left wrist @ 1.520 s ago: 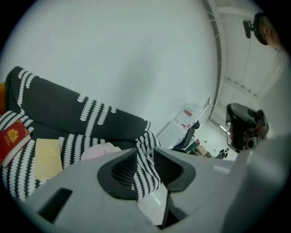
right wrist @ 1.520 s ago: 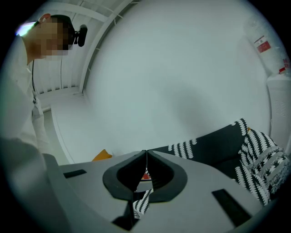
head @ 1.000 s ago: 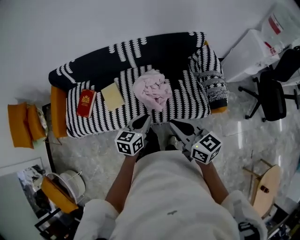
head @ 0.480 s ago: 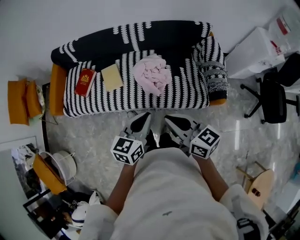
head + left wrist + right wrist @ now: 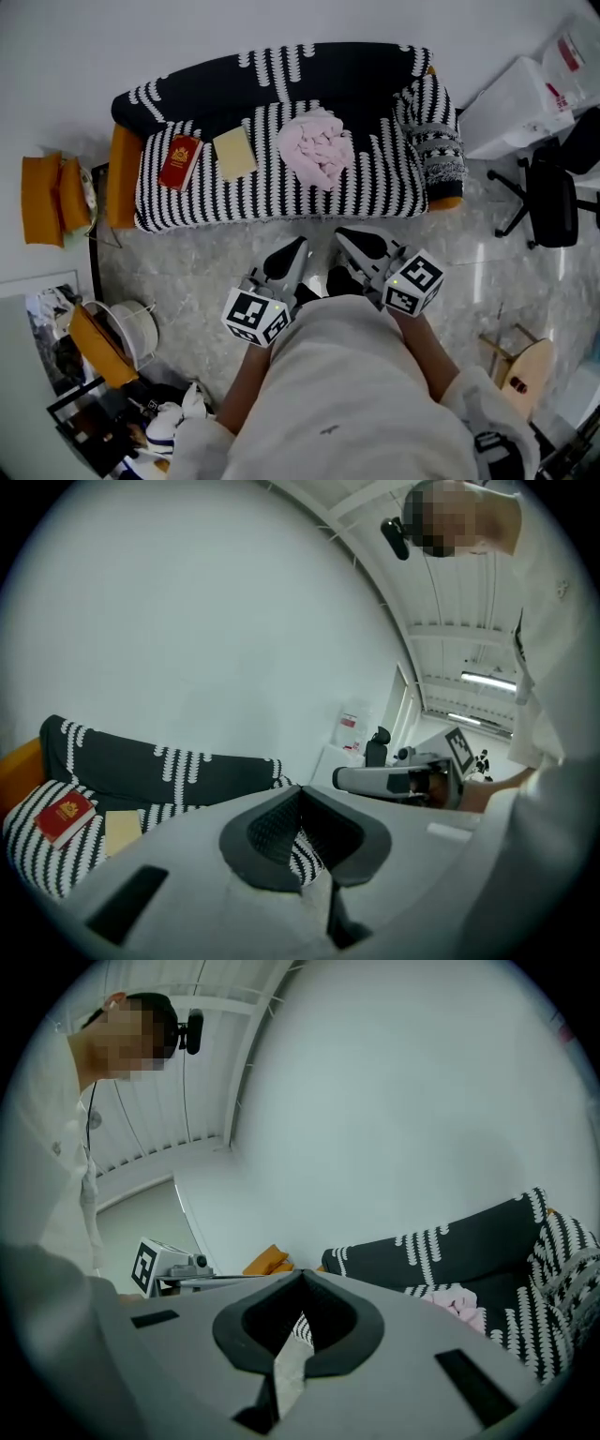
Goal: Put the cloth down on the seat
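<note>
While I stand on a pale marbled floor facing a black-and-white patterned sofa, I hold both tongs low in front of me, side by side and pointing towards it. The left tongs are closed, tips together with nothing between them. The right tongs are likewise closed and empty. Each tongs' own camera shows the dark pads meeting at the tip.

The pink cloth lies crumpled on the seat, straight ahead of the gap between the two tongs and well apart from both. Ahead and to the left of the left tongs, a red book and a pale yellow pad lie on the same seat.

Only the head view shows all three together, along with orange cushions far left of the left tongs and an office chair far right of the right tongs. The left gripper view shows the book and pad at its lower left, with the right tongs alongside, but its own body covers the cloth. The right gripper view shows the cloth just right of its tips, and the left tongs' marker cube to its left
</note>
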`<action>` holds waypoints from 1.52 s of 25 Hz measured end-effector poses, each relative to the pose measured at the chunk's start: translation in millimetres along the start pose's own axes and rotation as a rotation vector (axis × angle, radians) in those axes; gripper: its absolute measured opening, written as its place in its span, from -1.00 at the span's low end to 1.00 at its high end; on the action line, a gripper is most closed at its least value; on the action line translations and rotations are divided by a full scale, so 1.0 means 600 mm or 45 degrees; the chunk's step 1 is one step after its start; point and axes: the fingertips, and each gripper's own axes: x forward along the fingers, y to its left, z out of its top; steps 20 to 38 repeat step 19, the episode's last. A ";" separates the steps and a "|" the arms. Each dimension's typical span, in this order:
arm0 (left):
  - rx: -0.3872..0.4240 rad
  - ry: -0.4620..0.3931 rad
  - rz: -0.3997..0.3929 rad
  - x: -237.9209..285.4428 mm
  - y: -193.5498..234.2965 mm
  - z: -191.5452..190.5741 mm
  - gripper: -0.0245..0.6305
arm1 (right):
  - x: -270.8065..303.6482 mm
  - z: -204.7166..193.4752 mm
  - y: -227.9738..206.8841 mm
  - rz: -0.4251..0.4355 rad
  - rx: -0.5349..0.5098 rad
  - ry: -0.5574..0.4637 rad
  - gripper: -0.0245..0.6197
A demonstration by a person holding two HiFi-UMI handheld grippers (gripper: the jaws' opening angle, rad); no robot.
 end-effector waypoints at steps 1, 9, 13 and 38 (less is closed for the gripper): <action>0.001 -0.005 -0.001 -0.007 0.002 0.001 -0.89 | 0.006 -0.002 0.006 0.004 -0.004 0.001 -0.90; 0.014 -0.005 -0.012 -0.024 0.018 0.011 -0.89 | 0.032 -0.003 0.032 0.019 -0.041 0.011 -0.90; 0.012 -0.012 -0.002 -0.023 0.022 0.012 -0.89 | 0.037 -0.004 0.031 0.035 -0.058 0.024 -0.90; -0.001 -0.013 0.007 -0.020 0.025 0.008 -0.89 | 0.041 -0.006 0.026 0.038 -0.061 0.040 -0.90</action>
